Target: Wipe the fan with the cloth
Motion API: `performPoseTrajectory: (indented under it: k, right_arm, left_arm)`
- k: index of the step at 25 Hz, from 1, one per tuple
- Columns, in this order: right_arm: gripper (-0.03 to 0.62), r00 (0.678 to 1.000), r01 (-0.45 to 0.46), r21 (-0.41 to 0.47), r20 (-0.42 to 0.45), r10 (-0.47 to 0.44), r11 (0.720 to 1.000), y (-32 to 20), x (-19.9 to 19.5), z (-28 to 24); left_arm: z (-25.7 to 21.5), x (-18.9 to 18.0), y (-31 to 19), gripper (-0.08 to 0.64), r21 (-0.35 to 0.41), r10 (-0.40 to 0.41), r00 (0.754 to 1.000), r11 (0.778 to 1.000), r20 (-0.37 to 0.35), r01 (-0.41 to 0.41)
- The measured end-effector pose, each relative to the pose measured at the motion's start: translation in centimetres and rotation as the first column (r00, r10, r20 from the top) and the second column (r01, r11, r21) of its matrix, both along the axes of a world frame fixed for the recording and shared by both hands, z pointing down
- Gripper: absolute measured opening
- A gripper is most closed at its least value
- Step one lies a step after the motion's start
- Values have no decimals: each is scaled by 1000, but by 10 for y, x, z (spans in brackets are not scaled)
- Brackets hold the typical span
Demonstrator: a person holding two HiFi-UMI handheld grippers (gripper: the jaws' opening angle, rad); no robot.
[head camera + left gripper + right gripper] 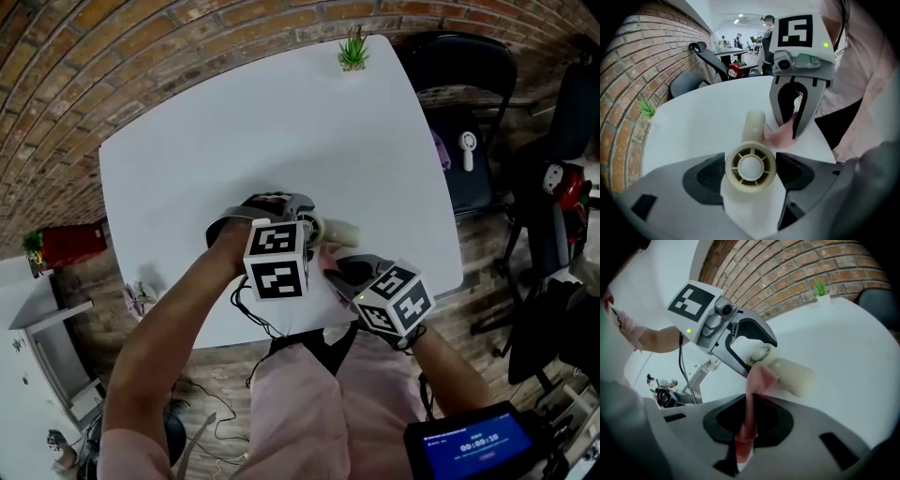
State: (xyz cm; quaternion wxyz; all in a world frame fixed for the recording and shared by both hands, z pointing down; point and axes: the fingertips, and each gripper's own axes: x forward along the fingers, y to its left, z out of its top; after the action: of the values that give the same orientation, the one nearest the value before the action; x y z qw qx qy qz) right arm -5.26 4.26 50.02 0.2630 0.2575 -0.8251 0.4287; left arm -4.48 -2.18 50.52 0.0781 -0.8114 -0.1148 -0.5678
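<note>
Your white worktop [281, 122] carries a small green plant [353, 52] at its far corner. Near your edge a cream fan [339, 230] lies on it, and a pink cloth [780, 135] touches the worktop beside the fan's handle.

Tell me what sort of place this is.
Probably an open-plan office or lab: a white table stands by a brick wall, black office chairs sit beside it, and the left gripper view shows more desks with people further back.
</note>
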Motion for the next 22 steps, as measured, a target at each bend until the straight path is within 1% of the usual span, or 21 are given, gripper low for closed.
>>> performPoseTrajectory:
  k: [3, 6, 10, 16, 22]
  right_arm:
    - [34, 996, -82, -28, -24, 81, 996, -9, -2, 6]
    - [34, 989, -142, -44, -44, 140, 989, -15, -1, 10]
    - [32, 979, -199, -55, -54, 196, 978, -23, -1, 14]
    - [32, 957, -288, -90, -57, 284, 953, -25, 2, 16]
    - [32, 940, -340, -112, -60, 335, 934, -22, 12, 17]
  left_arm:
    - [0, 0, 0, 348, -5, -1, 1000, 1000, -4, 1]
    - [-1, 2, 1, 348, -7, 2, 1000, 1000, -4, -2]
    - [0, 1, 0, 348, 1, 8, 1000, 1000, 2, -8]
    - [2, 2, 2, 348, 16, 46, 999, 999, 26, -46]
    - [2, 0, 3, 348, 17, 54, 998, 998, 37, -54]
